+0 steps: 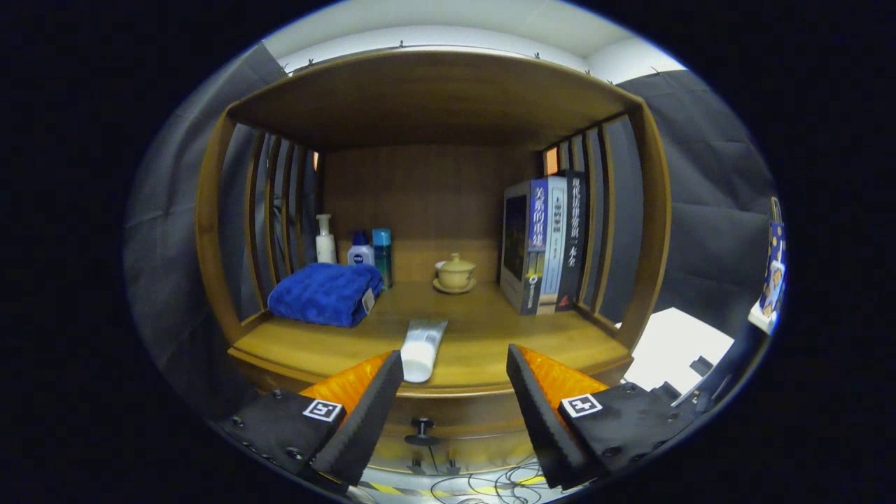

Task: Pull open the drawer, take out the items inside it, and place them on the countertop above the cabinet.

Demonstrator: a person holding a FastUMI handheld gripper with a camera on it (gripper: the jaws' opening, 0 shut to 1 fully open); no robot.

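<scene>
Gripper view. The drawer (pixel 448 420) sits at lower centre of the frame, directly beneath the front edge of the desk (pixel 483 343); it appears closed, so its contents cannot be seen. Its small dark knob (pixel 421 428) lies low between the two fingers of the claw (pixel 455 392), which stands open with a wide gap and grips nothing, its black pads (pixel 371 406) framing the knob from either side. Judged from its look, the knob is rigid, smooth and narrow, so the hold probably belongs on its stem or cap, squarely, with a straight pull outward; the wooden drawer should slide stiffly rather than flex, and a grip taken off-centre might slip. A white tube (pixel 422 348) lies on the desk just ahead of the fingers, its cap at the front edge above the knob; it looks light and soft-walled. Left of it, at middle left, rests a folded blue towel (pixel 325 292), with three bottles (pixel 355 248) standing behind it against the slatted side. At centre back stands a lidded cup on a saucer (pixel 455 273), likely fragile; whether it holds anything cannot be told. At middle right a row of books (pixel 546 241) stands upright against the right-hand slats. Cables (pixel 483 483) lie on the floor below the cabinet at bottom centre.
</scene>
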